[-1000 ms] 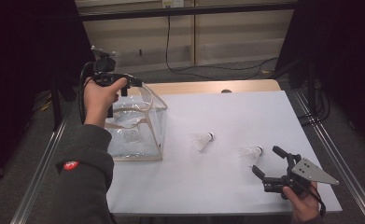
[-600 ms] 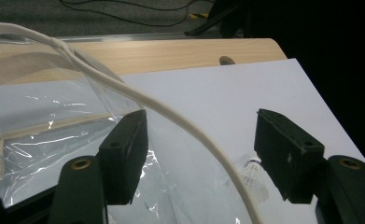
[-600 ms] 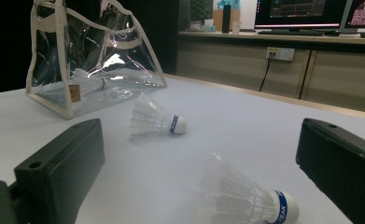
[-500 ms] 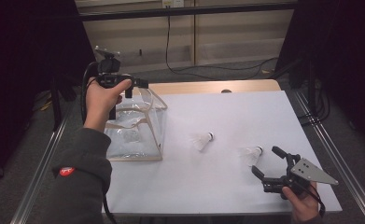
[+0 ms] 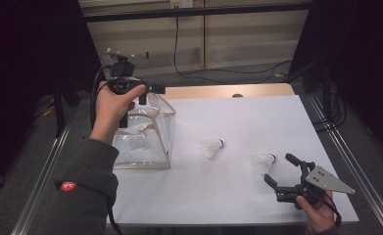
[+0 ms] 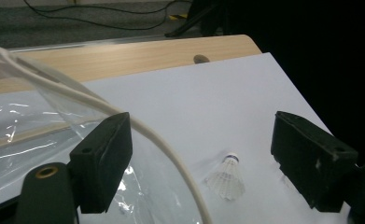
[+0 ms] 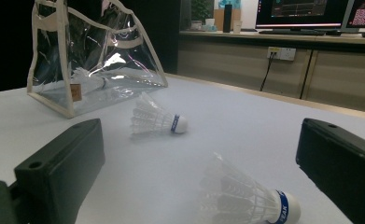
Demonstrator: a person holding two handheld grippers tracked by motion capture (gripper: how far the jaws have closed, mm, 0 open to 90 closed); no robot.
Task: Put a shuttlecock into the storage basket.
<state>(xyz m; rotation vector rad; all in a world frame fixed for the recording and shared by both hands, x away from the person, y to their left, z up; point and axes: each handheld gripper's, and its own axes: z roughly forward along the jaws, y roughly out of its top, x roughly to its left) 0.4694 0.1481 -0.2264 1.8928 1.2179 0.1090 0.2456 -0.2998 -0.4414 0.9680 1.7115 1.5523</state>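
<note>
The left gripper [image 5: 132,90] is held above the top edge of the clear bag [image 5: 147,139], which stands at the left side of the white surface [image 5: 257,117]. Its fingers [image 6: 103,161] are apart and have just been opening; nothing is clamped between them. In the left gripper view, the bag's white-trimmed rim curves past the inner face of the left-hand finger, and whether it touches that finger cannot be determined. At least one shuttlecock lies inside the bag, at its bottom.

The right gripper [image 5: 283,171] rests low at the near right corner of the surface, held in the person's right hand [image 5: 316,213]. Its fingers [image 7: 61,165] are wide apart and empty.

Two shuttlecocks lie on their sides on the open surface. The nearer shuttlecock [image 5: 262,161] lies just in front of the right gripper, between the lines of its two fingers but touching neither. The farther shuttlecock [image 5: 212,147] lies near the middle of the surface, between the bag and the nearer shuttlecock, apart from both.
</note>
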